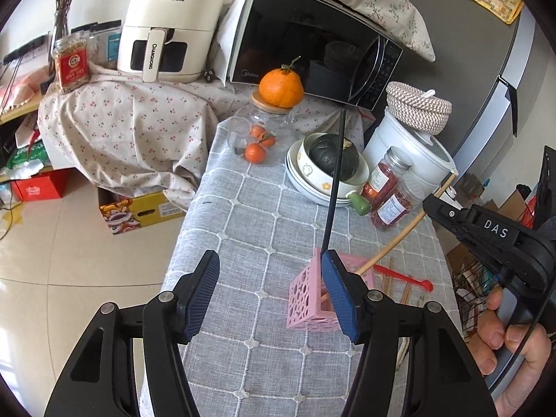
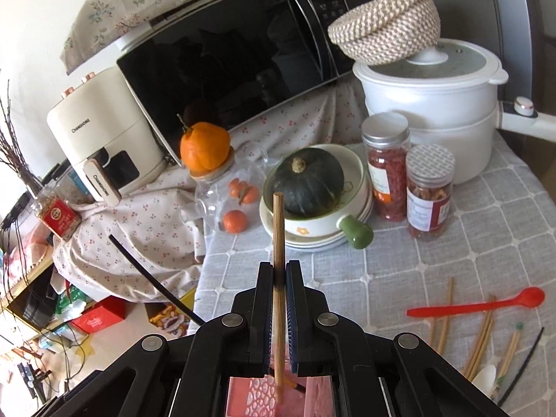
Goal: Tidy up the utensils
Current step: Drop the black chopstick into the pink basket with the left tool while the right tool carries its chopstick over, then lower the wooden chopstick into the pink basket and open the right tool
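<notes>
A pink perforated holder [image 1: 307, 300] stands on the grey checked tablecloth [image 1: 250, 215]. A black chopstick [image 1: 334, 180] stands in it, leaning up and away. My left gripper [image 1: 270, 254] is open just before the holder, its right finger [image 1: 338, 292] beside the black chopstick, with nothing between the pads. My right gripper [image 2: 279, 267] is shut on a bamboo chopstick [image 2: 278, 229], whose lower end reaches into the holder [image 2: 253, 396]. In the left wrist view the right gripper [image 1: 431, 203] comes in from the right, a hand [image 1: 510, 340] on its grip.
Loose bamboo chopsticks [image 2: 483, 344], a red spoon [image 2: 479, 304], a black chopstick [image 2: 521, 365] and a white spoon [image 2: 484, 377] lie at the right. Stacked bowls with a dark squash [image 2: 309, 180], two spice jars [image 2: 429, 194], a glass jar of oranges [image 2: 229, 205] and a white pot [image 2: 431, 104] stand behind. Table edge at left.
</notes>
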`<action>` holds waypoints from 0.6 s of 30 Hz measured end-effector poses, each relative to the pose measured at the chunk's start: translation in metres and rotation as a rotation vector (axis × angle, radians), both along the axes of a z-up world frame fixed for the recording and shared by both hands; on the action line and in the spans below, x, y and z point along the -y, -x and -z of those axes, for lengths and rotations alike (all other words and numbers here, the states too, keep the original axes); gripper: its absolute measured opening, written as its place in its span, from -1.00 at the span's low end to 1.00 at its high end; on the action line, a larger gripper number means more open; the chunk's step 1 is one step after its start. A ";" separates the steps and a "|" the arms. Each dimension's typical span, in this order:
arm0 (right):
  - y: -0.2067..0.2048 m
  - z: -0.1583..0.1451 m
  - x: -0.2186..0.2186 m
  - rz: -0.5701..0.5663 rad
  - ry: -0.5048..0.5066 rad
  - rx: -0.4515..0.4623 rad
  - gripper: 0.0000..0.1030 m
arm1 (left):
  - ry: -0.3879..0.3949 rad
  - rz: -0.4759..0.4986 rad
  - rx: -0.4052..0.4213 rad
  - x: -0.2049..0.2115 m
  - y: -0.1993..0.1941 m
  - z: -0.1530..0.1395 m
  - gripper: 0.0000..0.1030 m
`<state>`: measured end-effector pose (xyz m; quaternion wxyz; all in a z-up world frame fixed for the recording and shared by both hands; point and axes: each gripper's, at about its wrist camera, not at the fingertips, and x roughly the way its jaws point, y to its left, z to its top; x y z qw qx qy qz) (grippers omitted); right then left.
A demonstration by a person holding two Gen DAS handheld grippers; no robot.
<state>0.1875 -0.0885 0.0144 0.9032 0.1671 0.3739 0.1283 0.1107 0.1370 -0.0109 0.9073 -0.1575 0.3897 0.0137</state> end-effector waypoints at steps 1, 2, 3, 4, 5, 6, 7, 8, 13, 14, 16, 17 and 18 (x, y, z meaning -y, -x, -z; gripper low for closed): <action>-0.001 0.002 0.000 0.003 0.003 -0.005 -0.89 | 0.001 0.001 0.000 0.000 0.000 0.000 0.24; -0.002 0.003 0.001 0.008 0.008 -0.008 -0.89 | 0.002 0.002 0.000 0.001 0.000 0.000 0.24; -0.002 0.005 0.003 0.013 0.012 -0.011 -0.89 | 0.002 0.004 -0.001 0.001 -0.001 0.000 0.24; -0.003 0.006 0.004 0.016 0.014 -0.016 -0.88 | 0.001 0.005 -0.001 0.001 0.000 0.000 0.25; -0.004 0.007 0.004 0.016 0.016 -0.020 -0.88 | -0.001 0.007 -0.002 0.002 -0.001 0.000 0.25; -0.004 0.008 0.005 0.014 0.017 -0.026 -0.87 | -0.002 0.010 -0.002 0.004 0.000 0.000 0.25; -0.005 0.009 0.005 0.012 0.015 -0.030 -0.81 | -0.004 0.014 -0.002 0.005 0.000 0.001 0.26; -0.005 0.008 0.006 0.013 0.014 -0.034 -0.79 | -0.007 0.017 -0.002 0.006 0.000 0.001 0.29; -0.002 0.005 0.012 -0.001 0.006 -0.043 -0.57 | -0.017 0.040 -0.004 0.013 0.000 0.001 0.37; 0.000 0.003 0.015 -0.003 0.003 -0.043 -0.41 | -0.017 0.046 -0.006 0.014 0.001 0.001 0.39; 0.004 -0.001 0.020 -0.010 0.005 -0.036 -0.31 | -0.017 0.055 -0.012 0.017 0.001 0.001 0.42; 0.007 -0.003 0.023 -0.015 0.011 -0.033 -0.26 | -0.020 0.057 -0.016 0.019 0.001 0.001 0.44; 0.010 -0.006 0.026 -0.018 0.015 -0.029 -0.23 | -0.024 0.057 -0.021 0.021 0.002 0.002 0.45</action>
